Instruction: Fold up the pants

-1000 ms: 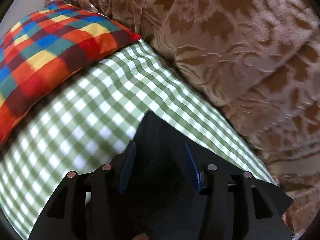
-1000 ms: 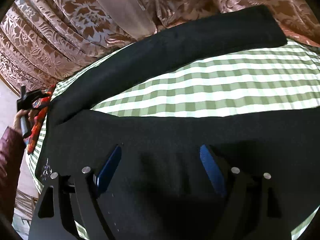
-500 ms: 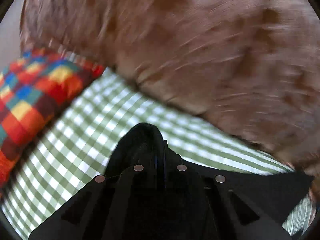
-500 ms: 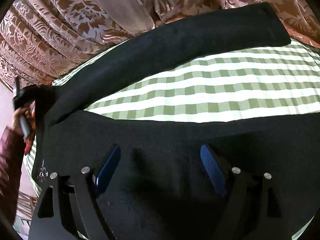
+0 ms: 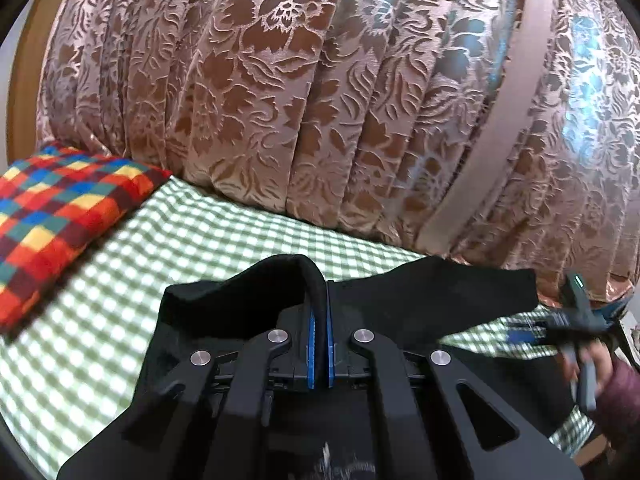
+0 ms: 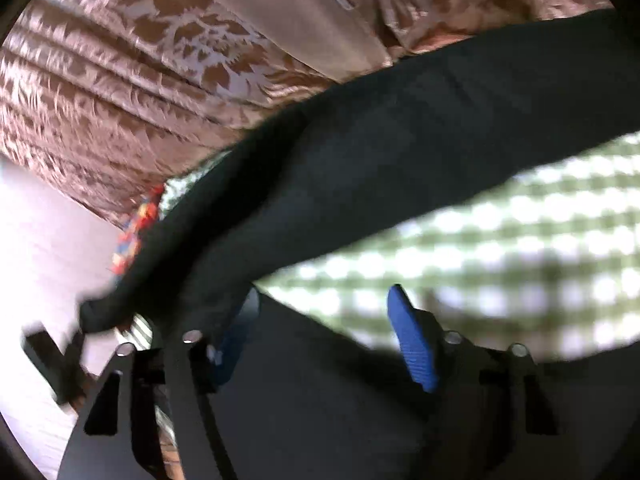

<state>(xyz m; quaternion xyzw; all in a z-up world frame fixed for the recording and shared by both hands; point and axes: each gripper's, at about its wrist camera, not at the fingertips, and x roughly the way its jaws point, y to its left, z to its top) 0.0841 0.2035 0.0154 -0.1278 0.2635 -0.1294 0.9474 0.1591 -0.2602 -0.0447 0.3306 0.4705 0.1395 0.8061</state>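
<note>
The black pants [image 5: 420, 304] lie on a green checked sheet [image 5: 120, 320]. My left gripper [image 5: 319, 320] is shut on the pants' edge, which folds up over its blue pads and is lifted off the sheet. In the right wrist view one pant leg [image 6: 400, 152] stretches across the frame, raised on the left. My right gripper [image 6: 320, 320] is open and empty, its blue pads [image 6: 412, 340] above more black cloth [image 6: 320, 400]. It also shows at the right edge of the left wrist view [image 5: 576, 320].
A brown flowered curtain [image 5: 300, 100] hangs behind the bed. A bright checked pillow [image 5: 60, 216] lies at the left on the sheet. A pale wall [image 6: 52, 248] shows at the left of the right wrist view.
My left gripper closed on the pants' edge and lifted it, tilting up toward the curtain. The pant leg rose on the left in the right wrist view, which has shifted and blurred.
</note>
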